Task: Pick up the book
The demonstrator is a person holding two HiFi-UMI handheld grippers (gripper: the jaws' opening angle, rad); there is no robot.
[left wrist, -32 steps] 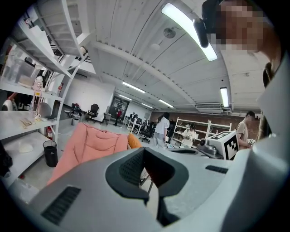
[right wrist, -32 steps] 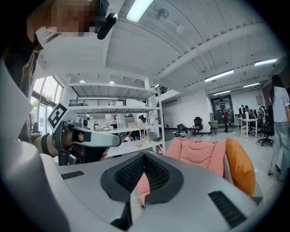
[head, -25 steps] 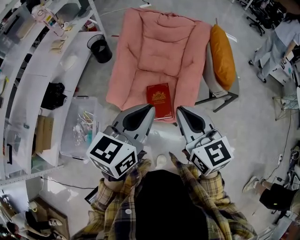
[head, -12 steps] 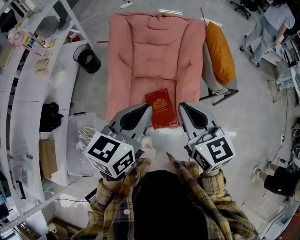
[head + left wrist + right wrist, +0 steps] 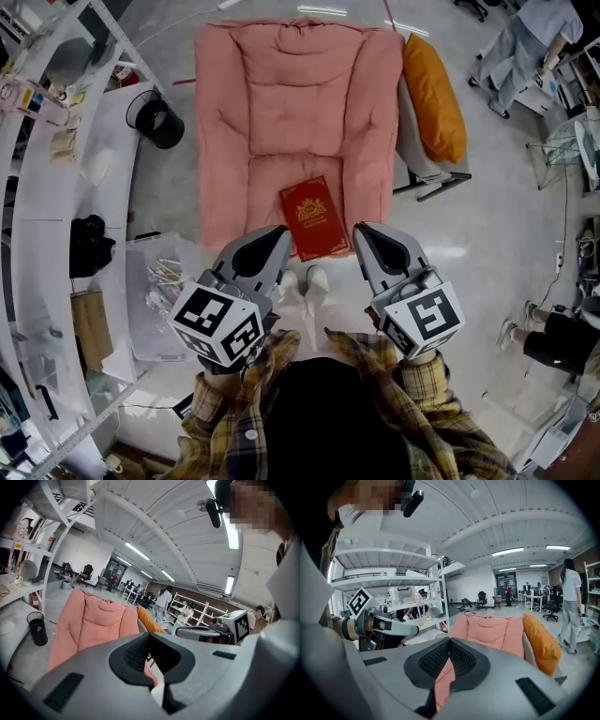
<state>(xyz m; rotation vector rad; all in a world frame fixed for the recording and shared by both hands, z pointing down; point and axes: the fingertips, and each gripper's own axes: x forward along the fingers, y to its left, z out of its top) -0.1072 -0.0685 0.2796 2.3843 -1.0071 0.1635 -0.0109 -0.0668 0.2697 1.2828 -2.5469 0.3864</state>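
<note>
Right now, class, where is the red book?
In the head view, the red book lies at the front of the pink chair, between the left gripper and right gripper.

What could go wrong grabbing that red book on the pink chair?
The left gripper and right gripper both have jaws together, so they might shove the red gold-printed book instead of gripping it. It lies flat near the front edge of the pink padded chair; a nudge could slide it off.

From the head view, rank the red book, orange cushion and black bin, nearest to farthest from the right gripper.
1. Red book, on the pink chair, just left of the right gripper.
2. Orange cushion, at the chair's right side.
3. Black bin, far left of the chair.
</note>
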